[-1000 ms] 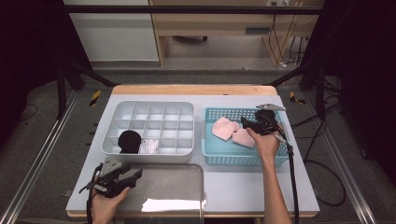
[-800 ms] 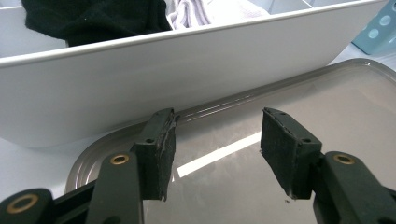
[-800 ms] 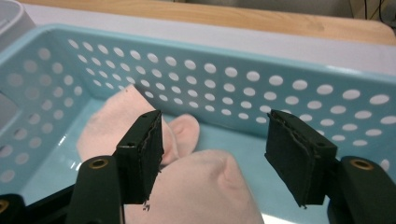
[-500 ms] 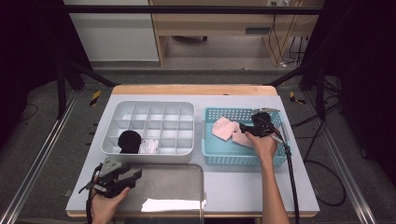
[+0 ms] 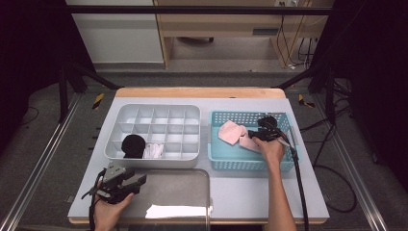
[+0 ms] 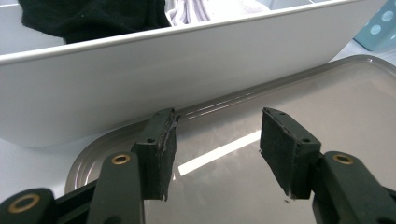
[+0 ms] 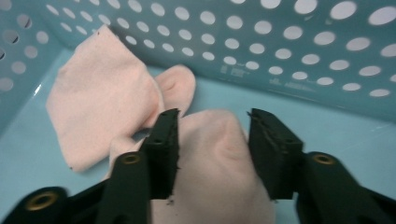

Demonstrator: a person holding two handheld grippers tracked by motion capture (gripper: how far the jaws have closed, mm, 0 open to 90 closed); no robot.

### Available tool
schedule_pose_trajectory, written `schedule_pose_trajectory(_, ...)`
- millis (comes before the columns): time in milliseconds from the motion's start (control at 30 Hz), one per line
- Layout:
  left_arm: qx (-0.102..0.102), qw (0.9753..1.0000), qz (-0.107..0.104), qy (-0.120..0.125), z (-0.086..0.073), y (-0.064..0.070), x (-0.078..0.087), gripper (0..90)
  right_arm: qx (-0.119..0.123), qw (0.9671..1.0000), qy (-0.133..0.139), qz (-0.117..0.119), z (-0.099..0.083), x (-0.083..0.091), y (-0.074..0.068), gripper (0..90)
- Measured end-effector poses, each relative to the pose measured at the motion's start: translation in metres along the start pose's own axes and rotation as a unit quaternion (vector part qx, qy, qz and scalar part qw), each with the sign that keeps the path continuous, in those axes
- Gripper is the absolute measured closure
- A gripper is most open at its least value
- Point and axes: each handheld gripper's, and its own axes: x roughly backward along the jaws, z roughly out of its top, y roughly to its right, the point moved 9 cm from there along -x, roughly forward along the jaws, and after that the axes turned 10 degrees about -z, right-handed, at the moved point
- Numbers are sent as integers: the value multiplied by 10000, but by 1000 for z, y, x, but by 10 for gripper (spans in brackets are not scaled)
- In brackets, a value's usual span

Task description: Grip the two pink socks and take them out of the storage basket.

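Observation:
Two pale pink socks [image 5: 234, 134] lie in the teal perforated basket [image 5: 250, 161] at the right of the table. My right gripper [image 5: 255, 136] is down inside the basket, open, its jaws straddling the nearer pink sock [image 7: 210, 158]; the other pink sock [image 7: 100, 107] lies further left. My left gripper [image 5: 139, 181] rests open at the table's front left, over the edge of a metal tray [image 5: 178, 192]. Its jaws are apart with nothing between them [image 6: 215, 154], facing the wall of the white divided organiser [image 6: 140, 79].
The white organiser [image 5: 159, 108] holds a rolled black sock [image 5: 133, 145] and a white sock [image 5: 154, 150] in its front cells. A cable [image 5: 298, 183] trails from the right gripper off the table's front. Dark frame posts stand at both sides.
My right gripper has sunk a little lower into the basket onto the near pink sock. The left gripper has stayed put.

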Motion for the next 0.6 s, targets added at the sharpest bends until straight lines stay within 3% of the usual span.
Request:
schedule_pose_trajectory(267,18,10000,4,-3,0,0,0,450,57,9996,-63,264,0,2,-5,891)
schedule_pose_trajectory(600,23,10000,7,0,0,0,0,450,18,9979,565,323,13,17,-5,900)
